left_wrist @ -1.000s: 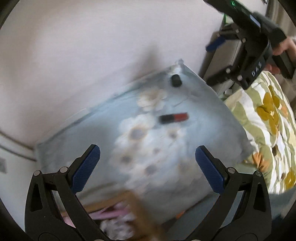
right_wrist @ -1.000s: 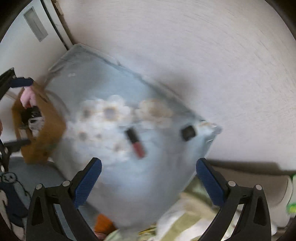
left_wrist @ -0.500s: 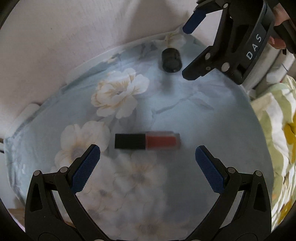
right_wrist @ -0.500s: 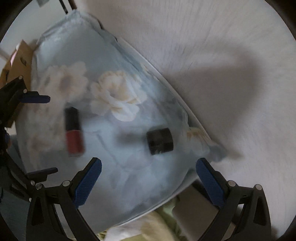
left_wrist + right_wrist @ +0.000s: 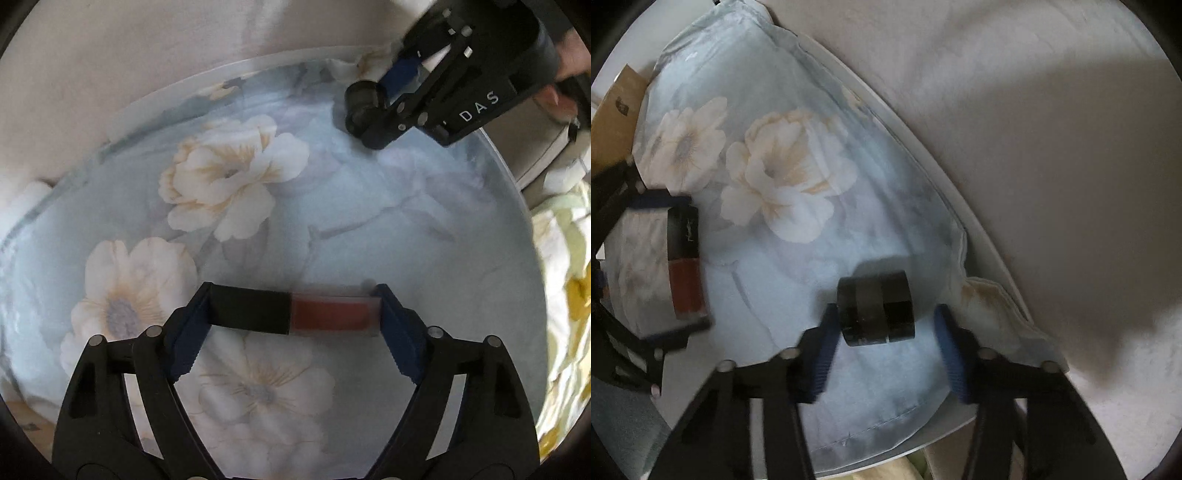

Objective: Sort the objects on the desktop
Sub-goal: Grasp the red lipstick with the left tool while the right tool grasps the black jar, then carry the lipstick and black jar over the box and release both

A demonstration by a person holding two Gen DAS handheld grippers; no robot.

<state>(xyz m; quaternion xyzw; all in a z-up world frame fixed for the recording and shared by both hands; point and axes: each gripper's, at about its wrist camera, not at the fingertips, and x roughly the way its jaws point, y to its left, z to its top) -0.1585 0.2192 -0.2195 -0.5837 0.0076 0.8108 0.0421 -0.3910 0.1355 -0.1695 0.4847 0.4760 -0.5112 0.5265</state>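
The left tool (image 5: pixel 293 317) stands over a blue flowered cloth (image 5: pixel 369 206) on the tabletop (image 5: pixel 993 258), its jaws just having been closing; a lipstick (image 5: pixel 295 312) with a black cap and a red body lies lengthwise between them, the blue pads (image 5: pixel 186 339) meeting its two ends, so the tool grips the lipstick while it rests on the cloth; the right wrist view shows the same grip from the side, at the left edge of the picture. The right tool (image 5: pixel 882 339) points down at the far corner of the cloth, its jaws also just having been closing; a small black jar (image 5: pixel 875 308) lies on its side between them; the one pad seems to touch the jar's end, while the other stands just apart from it with a strip of cloth showing between, so the tool is not yet clamped on the jar; its fingers are blurred. In the left wrist view a hand (image 5: pixel 569 70) holds the right tool's black body, marked DAS; a brown box (image 5: pixel 617 118) sits beside the cloth; a green and yellow patterned fabric (image 5: pixel 569 295) lies past the tabletop's edge.
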